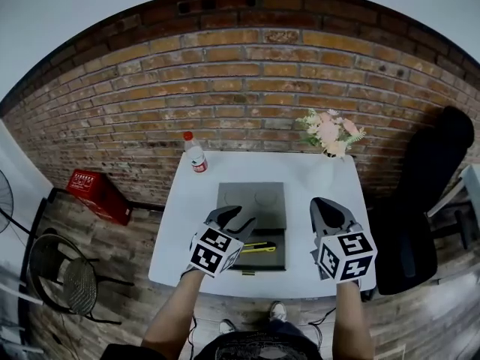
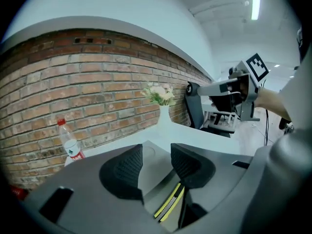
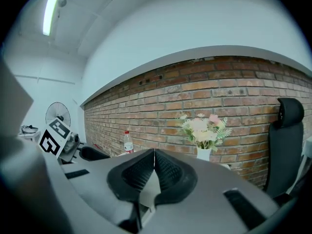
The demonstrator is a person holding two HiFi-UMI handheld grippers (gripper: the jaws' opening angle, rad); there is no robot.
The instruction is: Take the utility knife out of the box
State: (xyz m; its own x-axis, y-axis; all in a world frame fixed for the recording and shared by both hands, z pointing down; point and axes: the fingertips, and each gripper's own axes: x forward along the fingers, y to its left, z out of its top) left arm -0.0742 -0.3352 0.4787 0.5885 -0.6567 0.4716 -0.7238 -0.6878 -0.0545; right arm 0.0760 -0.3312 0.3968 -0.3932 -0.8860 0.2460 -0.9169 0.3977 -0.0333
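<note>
Utility knife [image 1: 259, 247]: in box [image 1: 252, 199], front edge of table [image 1: 177, 227]. My left gripper [image 1: 234, 217]: jaws apart over box; I should straddle the handle squarely. Right gripper [image 1: 328, 210]: together, empty.

Head view looks steeply down on the surface [image 1: 311, 177]; both gripper views skim low across it, facing the shared brick wall [image 2: 73, 82]

We face a red brick wall [image 1: 247, 88] under a white upper wall [image 1: 112, 6], with a white table [image 1: 322, 175] set against it on a wooden floor [image 1: 120, 253]. To the right stands a black office chair [image 1: 420, 201]; to the left we see a red crate [image 1: 97, 195], a black wire chair [image 1: 75, 280] and a fan [image 3: 58, 113]. A strip light [image 2: 254, 1] glows on the ceiling.
</note>
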